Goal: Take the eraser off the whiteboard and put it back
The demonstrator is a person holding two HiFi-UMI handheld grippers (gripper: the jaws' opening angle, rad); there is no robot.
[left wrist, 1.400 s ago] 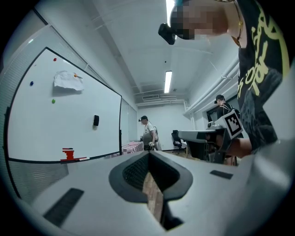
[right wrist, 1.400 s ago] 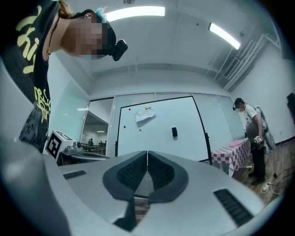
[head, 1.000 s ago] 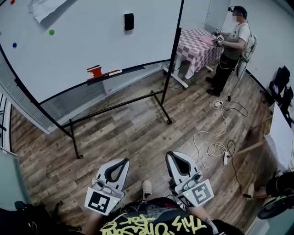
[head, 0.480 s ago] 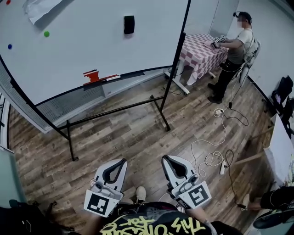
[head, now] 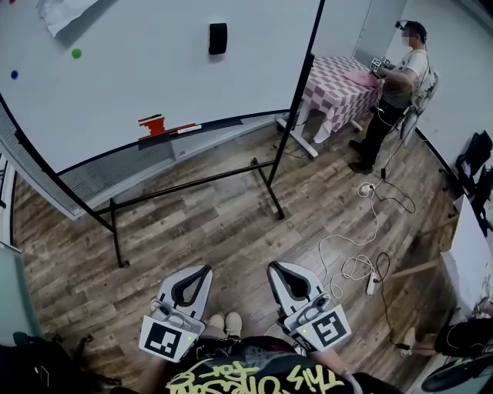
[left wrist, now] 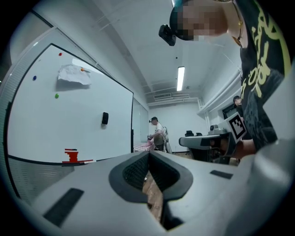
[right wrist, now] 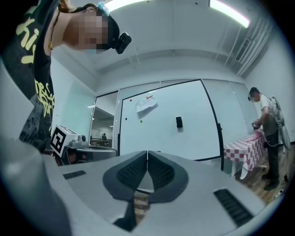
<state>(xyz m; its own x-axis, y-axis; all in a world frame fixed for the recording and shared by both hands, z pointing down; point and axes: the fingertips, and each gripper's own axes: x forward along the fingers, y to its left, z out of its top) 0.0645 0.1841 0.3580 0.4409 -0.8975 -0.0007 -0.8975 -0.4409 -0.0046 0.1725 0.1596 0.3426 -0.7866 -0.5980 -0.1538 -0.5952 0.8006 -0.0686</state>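
The left gripper [head: 206, 270] and the right gripper [head: 274, 266] are both held low in front of the person, side by side and pointing roughly level toward the board. In each gripper view the two jaws meet at the tips with nothing between them, so both are closed and empty.

Beyond them lies a stretch of wooden floor [head: 208, 223], and across it stands the whiteboard [head: 139, 85] on its dark rolling frame. The eraser [head: 218, 38], a small black block, sits high on the white face, toward the right half of the board and well apart from either gripper. By the look of it, nothing of the task is done yet: the eraser has not been taken off, and the approach, the grasp, the lift away and the return to the board are all left.

On the ledge along the board's lower edge rest a red piece [head: 154, 124] and a marker [head: 187, 128] just beside it. A crumpled sheet of paper [head: 65, 11], a green magnet [head: 76, 53] and a blue magnet [head: 14, 75] sit at the upper left of the board. The frame's foot bars [head: 266, 185] reach out over the floor between the person and the board and could catch a foot on the way in. To the right, a white cable [head: 350, 242] with a power strip [head: 372, 283] trails over the floor, and further back another person [head: 393, 85] works at a table with a checked cloth [head: 339, 88], clear of the path
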